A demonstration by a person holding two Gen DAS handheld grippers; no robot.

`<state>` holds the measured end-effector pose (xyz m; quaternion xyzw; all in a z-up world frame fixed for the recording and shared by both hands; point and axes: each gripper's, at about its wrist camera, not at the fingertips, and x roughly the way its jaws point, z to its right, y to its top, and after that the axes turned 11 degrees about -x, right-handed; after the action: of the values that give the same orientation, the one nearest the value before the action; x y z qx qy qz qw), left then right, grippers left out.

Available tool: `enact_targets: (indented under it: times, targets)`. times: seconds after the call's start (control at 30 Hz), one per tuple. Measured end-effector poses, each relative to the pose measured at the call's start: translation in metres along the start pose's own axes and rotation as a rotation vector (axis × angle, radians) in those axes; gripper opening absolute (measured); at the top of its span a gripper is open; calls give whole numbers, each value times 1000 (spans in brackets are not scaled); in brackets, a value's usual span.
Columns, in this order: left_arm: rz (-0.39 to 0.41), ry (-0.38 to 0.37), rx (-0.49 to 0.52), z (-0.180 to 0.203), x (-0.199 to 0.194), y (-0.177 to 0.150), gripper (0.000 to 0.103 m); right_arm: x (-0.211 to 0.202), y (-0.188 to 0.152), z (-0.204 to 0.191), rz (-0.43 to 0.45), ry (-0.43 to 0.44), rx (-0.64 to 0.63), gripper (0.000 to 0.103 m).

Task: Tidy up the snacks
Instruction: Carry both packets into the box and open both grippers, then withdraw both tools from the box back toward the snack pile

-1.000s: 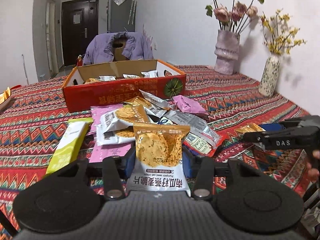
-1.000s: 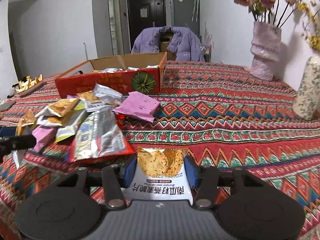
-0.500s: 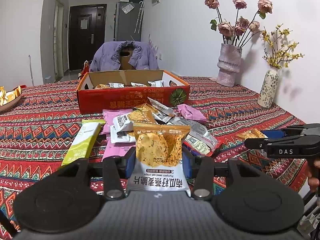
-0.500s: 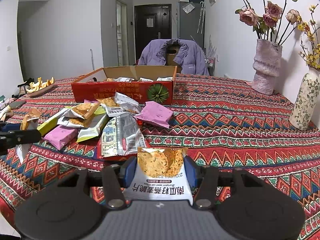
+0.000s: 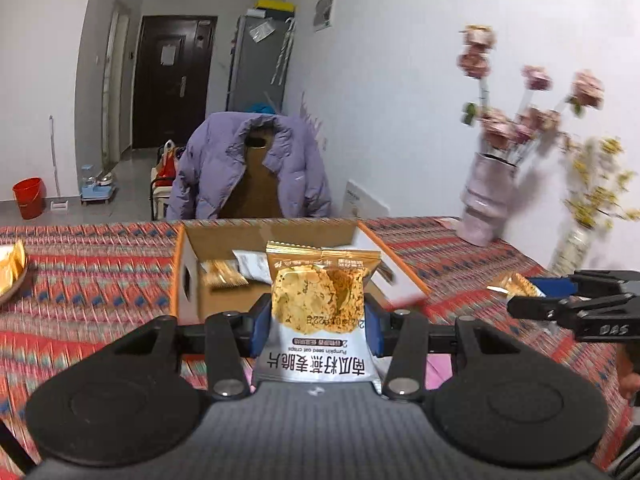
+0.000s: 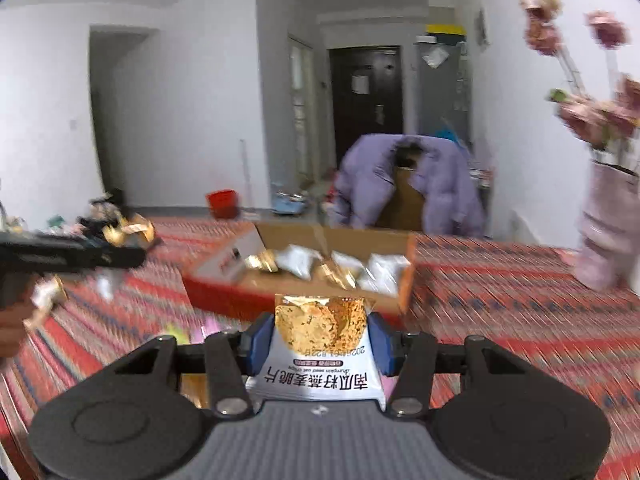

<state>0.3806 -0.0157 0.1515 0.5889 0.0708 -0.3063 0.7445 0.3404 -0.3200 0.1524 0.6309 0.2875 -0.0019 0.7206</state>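
My left gripper [image 5: 316, 320] is shut on an oat crisp packet [image 5: 318, 312] and holds it in the air just in front of the open red cardboard box [image 5: 192, 276]. My right gripper [image 6: 320, 336] is shut on a second oat crisp packet [image 6: 320, 332], held above the table in front of the same box [image 6: 224, 300], which holds several snack packets [image 6: 300, 260]. The right gripper also shows at the right of the left wrist view [image 5: 568, 304], and the left gripper at the left of the right wrist view [image 6: 72, 256].
A patterned cloth covers the table [image 5: 88, 280]. A pink vase of roses [image 5: 488, 208] and a pale vase of yellow flowers [image 5: 572, 248] stand at the right by the wall. A chair with a purple jacket [image 5: 248, 164] stands behind the box. A dish [image 5: 12, 268] sits far left.
Both grippers have risen and moved forward toward the box with their packets. The loose snack pile has dropped out of view below them. Both views are motion-blurred.
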Motion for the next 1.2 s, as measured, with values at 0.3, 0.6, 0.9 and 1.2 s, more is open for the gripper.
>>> enact_targets:
  times: [0.3, 0.6, 0.9, 1.2]
  targets:
    - [-205, 130, -88, -57, 146, 72, 47, 198, 84, 40, -127, 46, 46, 50]
    - [-358, 246, -109, -101, 230, 51, 49, 356, 66, 46, -341, 54, 165, 51]
    - [-356, 227, -94, -97, 227, 55, 66, 358, 62, 52, -326, 56, 215, 72]
    - [-284, 229, -78, -82, 162, 79, 67, 259, 84, 63, -292, -11, 41, 74]
